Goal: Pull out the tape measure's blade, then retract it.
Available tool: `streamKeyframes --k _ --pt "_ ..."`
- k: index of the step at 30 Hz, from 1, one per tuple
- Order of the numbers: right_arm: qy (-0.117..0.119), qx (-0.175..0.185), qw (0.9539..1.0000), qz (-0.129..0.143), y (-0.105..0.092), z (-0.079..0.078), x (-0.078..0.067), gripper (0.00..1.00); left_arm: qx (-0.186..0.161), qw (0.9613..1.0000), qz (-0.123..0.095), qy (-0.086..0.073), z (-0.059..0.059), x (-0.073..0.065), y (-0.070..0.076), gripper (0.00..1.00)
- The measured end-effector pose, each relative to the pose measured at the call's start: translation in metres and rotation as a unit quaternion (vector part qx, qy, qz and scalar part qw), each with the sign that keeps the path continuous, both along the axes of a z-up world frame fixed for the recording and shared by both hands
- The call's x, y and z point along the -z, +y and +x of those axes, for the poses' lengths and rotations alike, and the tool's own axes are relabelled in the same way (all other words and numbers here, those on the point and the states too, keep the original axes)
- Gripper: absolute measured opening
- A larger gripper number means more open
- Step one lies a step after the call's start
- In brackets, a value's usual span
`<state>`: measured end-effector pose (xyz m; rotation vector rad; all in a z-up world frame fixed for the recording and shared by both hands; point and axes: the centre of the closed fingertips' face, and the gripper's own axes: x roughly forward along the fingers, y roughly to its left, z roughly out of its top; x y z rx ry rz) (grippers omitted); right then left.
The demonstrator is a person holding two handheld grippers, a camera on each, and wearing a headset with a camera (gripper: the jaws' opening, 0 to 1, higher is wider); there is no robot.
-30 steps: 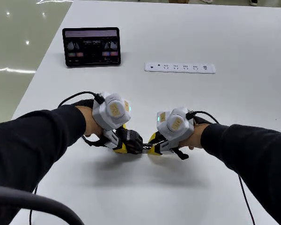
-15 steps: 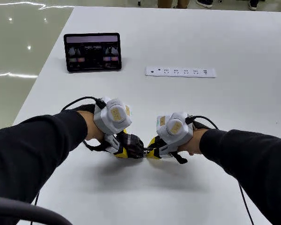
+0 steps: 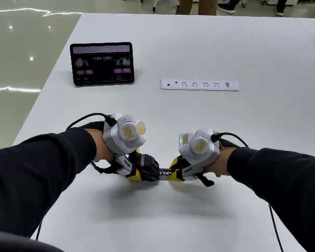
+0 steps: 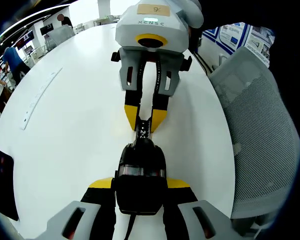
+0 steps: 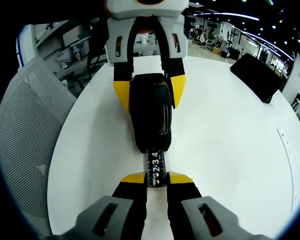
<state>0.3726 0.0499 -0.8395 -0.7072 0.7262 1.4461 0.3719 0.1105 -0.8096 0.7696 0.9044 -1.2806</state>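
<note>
Gap between the two grippers looks a shade wider than half a second ago, with a short run of blade bridging it. Jaws of the left gripper (image 4: pixel 140 184) are clamped on both flanks of the black tape measure case (image 4: pixel 141 165), bottom centre of its view. Jaws of the right gripper (image 5: pixel 156 179) are nearly closed, pinching the blade (image 5: pixel 154 161) near its end; numbers show just above the tips. Head view: both sit low centre on the white table (image 3: pixel 226 47). Tablet (image 3: pixel 102 63) upper left, power strip (image 3: pixel 199 84) upper centre, well apart.
</note>
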Motion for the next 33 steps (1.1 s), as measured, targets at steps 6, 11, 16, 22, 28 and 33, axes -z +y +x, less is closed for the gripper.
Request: streamKeyframes --k 6,11,16,22,28,33 --pt "0.003 0.007 1.0 -0.001 -0.006 0.0 0.001 0.1 -0.003 1.0 0.0 0.0 0.0 0.0 -0.001 0.33" --pt "0.0 0.004 1.0 -0.005 -0.01 0.001 0.001 0.1 -0.002 1.0 0.001 0.0 0.001 0.0 0.0 0.33" --pt "0.0 0.006 0.9999 -0.009 -0.016 0.002 0.001 0.1 -0.004 1.0 0.001 0.001 0.001 0.0 0.0 0.33" --pt "-0.001 0.006 0.9999 -0.014 -0.021 0.003 0.002 0.1 -0.003 1.0 -0.003 -0.001 0.001 0.0 0.0 0.32" --pt "-0.001 0.009 0.9998 -0.018 -0.028 0.003 0.002 0.1 -0.002 1.0 -0.001 -0.002 0.001 0.0 0.0 0.33" --pt "-0.001 0.013 0.9997 -0.02 -0.032 0.002 0.002 0.1 -0.002 1.0 0.001 -0.003 0.002 0.0 0.0 0.33"
